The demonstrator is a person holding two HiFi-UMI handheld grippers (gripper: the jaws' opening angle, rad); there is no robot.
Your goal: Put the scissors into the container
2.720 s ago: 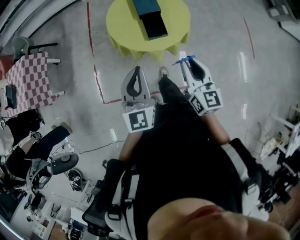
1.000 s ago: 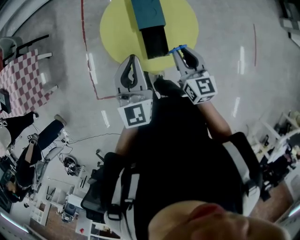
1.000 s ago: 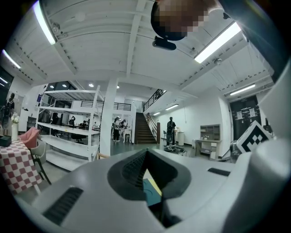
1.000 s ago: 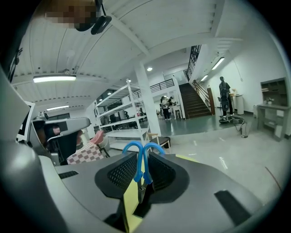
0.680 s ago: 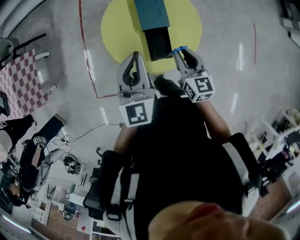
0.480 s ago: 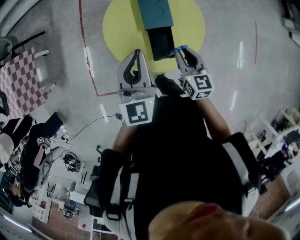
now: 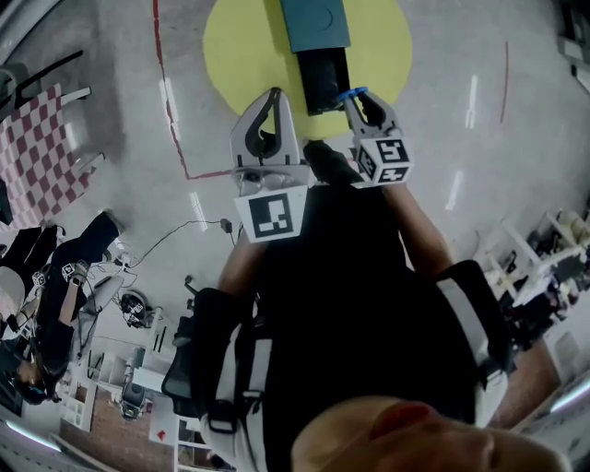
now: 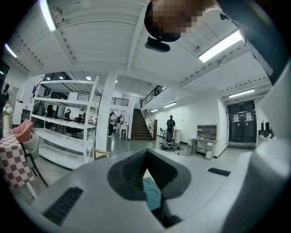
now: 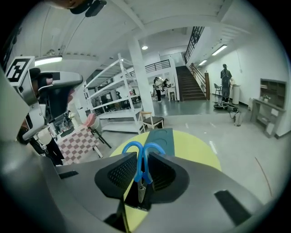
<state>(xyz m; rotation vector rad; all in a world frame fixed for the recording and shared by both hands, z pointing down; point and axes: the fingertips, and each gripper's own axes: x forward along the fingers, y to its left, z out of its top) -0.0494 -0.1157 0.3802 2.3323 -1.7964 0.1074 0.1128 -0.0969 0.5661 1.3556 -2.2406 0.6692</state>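
Both grippers have come forward since the earliest frame: then they hung over the floor (image 7: 138, 138), short of the yellow tabletop (image 7: 383, 46); now their tips reach its near edge.

Nearest me, the left gripper (image 7: 271, 100): jaws clenched tip to tip, nothing between them; no part in the job that I can see.

Right gripper (image 7: 361, 103): jaws clamped on the scissors (image 7: 351, 93); in the right gripper view the blue loops stick forward past the tips and the metal end points back toward the camera.

The scissors are in the air, just beside the near right corner of the container (image 7: 324, 78), and not over its opening as far as I can tell; the container is a dark open box on the tabletop, with a teal section (image 7: 315, 20) beyond it.

My judgement: pickup and carry are done; still left are the shift across over the opening, the lowering and the release.
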